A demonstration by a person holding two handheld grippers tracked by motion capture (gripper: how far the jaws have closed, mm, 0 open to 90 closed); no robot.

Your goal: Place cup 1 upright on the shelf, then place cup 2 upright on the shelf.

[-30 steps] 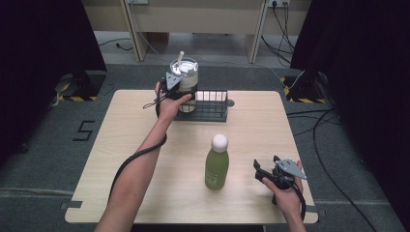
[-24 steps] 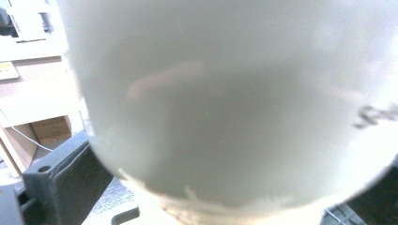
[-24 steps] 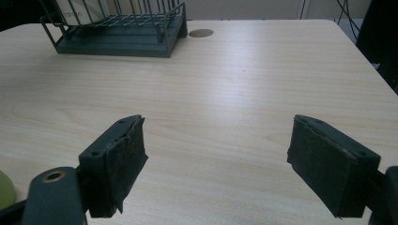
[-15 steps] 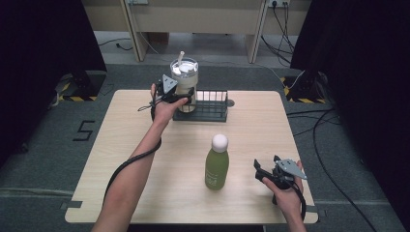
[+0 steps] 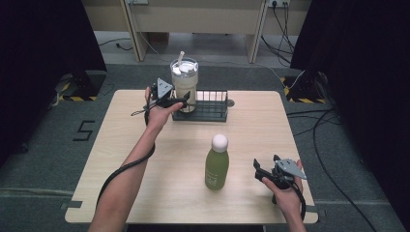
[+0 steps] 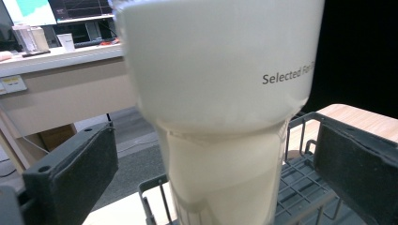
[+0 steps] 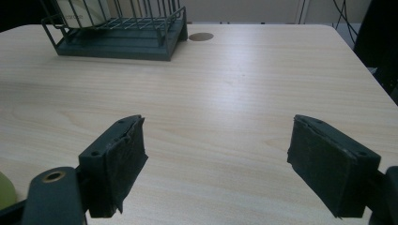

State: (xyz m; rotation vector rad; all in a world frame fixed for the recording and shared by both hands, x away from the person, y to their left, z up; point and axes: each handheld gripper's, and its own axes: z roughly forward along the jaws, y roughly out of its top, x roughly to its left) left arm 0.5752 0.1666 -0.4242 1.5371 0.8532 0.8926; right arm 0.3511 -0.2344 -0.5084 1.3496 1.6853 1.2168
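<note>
A cream tumbler (image 5: pixel 184 83) with a lid and straw stands upright in the left end of a dark wire rack (image 5: pixel 209 107) at the table's far side. My left gripper (image 5: pixel 180 100) is at the tumbler's left side. In the left gripper view the tumbler (image 6: pixel 220 93) stands between the two wide-apart jaws of the left gripper (image 6: pixel 213 180), open, with gaps on both sides. A green bottle (image 5: pixel 217 166) with a white cap stands near the front. To its right my right gripper (image 5: pixel 265 165) rests low, open and holding nothing (image 7: pixel 216 157).
The wooden table (image 5: pixel 121 159) has bare room on its left half and between bottle and rack. The rack (image 7: pixel 119 40) lies far ahead of the right gripper. Cables trail on the floor at the right (image 5: pixel 319 121). The rack's right part holds nothing.
My left gripper has drawn back a little to the left from the tumbler, which stays in the rack. The right gripper and the bottle have not moved.
</note>
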